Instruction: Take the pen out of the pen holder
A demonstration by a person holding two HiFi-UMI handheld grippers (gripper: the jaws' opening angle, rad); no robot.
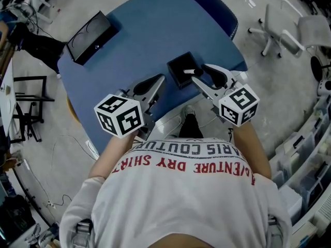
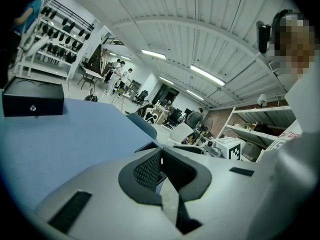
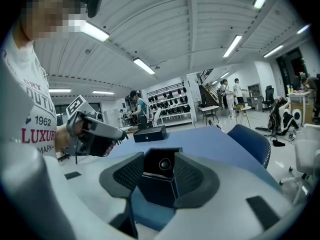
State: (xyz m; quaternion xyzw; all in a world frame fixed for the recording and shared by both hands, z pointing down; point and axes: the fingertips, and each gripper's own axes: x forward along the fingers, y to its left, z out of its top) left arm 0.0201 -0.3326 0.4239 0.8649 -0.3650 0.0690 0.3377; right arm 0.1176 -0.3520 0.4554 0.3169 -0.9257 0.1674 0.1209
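My released right tool (image 3: pixel 159 158) frames the pen (image 3: pixel 165 164) end-on in the pen holder (image 3: pixel 157 186); head view shows my clenched left tool (image 1: pixel 160 80) beside it.

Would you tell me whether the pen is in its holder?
In: the head view shows the pen poking its pale end from the black pen holder; the right gripper view shows its tip inside the opening.

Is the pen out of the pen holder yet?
No, the white pen sits inside the black pen holder in the head view.
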